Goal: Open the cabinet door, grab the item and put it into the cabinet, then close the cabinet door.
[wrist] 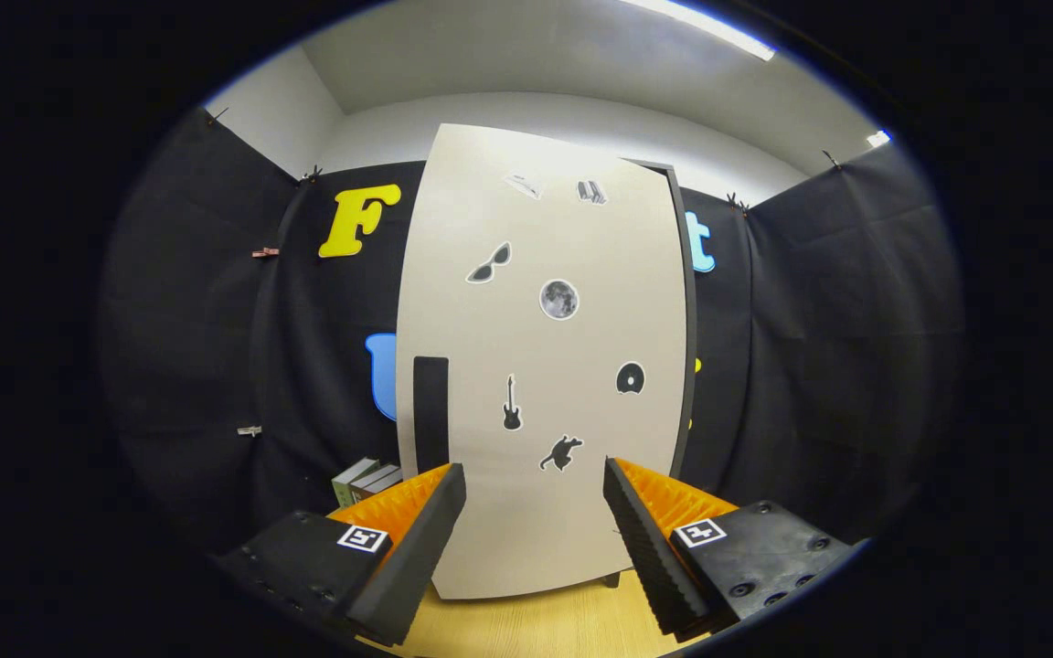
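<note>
Pale cabinet door (545, 366) stands closed before my tool (534, 512), its fingers apart and empty; boxes (364, 480) wait beside.

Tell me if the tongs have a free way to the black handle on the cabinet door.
Probably yes. The tongs are open, and nothing lies between them and the black handle on the shut cabinet door.

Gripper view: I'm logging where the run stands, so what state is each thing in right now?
Cabinet door: shut, upright, facing the gripper.
Door handle: untouched, just beyond the left finger.
Gripper: open, fingers spread wide, holding nothing, short of the door.
Boxes: standing on the table beside the cabinet, not yet picked up.
</note>
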### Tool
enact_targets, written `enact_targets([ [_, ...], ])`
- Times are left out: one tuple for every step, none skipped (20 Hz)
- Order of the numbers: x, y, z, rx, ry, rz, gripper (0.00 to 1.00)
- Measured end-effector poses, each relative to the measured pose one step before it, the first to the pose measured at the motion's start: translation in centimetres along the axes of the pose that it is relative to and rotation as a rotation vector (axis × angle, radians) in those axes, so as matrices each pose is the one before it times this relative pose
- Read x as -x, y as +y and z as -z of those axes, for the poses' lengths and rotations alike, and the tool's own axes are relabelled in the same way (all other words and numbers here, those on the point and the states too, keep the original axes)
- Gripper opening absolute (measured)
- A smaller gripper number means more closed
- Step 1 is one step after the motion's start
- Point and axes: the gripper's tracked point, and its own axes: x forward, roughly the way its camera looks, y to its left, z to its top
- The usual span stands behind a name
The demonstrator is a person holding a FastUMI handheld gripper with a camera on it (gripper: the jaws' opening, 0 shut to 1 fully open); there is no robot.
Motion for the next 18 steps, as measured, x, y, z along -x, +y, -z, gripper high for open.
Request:
enact_targets([
  [-0.045,0.107,0.036,0.00037,0.00197,0.00110,0.98],
  [-0.089,-0.066,0.030,-0.00064,0.00234,0.00106,0.98],
  [0.019,0.016,0.044,-0.00136,0.00102,0.00184,0.98],
  [0.004,0.011,-0.053,-0.00153,-0.00014,0.00132,0.98],
  [-0.016,-0.013,-0.035,-0.00131,-0.00117,0.00219,0.98],
  [0.027,-0.025,0.012,-0.00066,0.00099,0.00284,0.98],
  [-0.041,-0.018,0.073,-0.00019,0.00156,0.00242,0.98],
  [-0.025,0.014,-0.044,-0.00078,0.00120,0.00126,0.98],
  [0.027,0.012,-0.024,-0.00025,0.00002,0.00065,0.98],
  [0.014,-0.040,-0.023,-0.00077,-0.00124,0.00032,0.98],
  [0.108,0.011,-0.032,0.00027,-0.00143,-0.00047,0.98],
  [0.049,-0.005,-0.003,0.00103,0.00055,0.00088,0.98],
  [-0.072,-0.034,0.040,0.00100,0.00180,0.00239,0.98],
  [-0.016,-0.003,0.026,0.00053,0.00347,0.00300,0.98],
  [-0.052,-0.033,0.010,0.00077,0.00213,0.00278,0.98],
  [0.038,-0.016,-0.024,0.00069,0.00167,0.00316,0.98],
  [-0.008,-0.030,-0.002,0.00072,0.00231,0.00293,0.98],
  [0.005,-0.052,0.037,-0.00092,0.00394,0.00311,0.98],
])
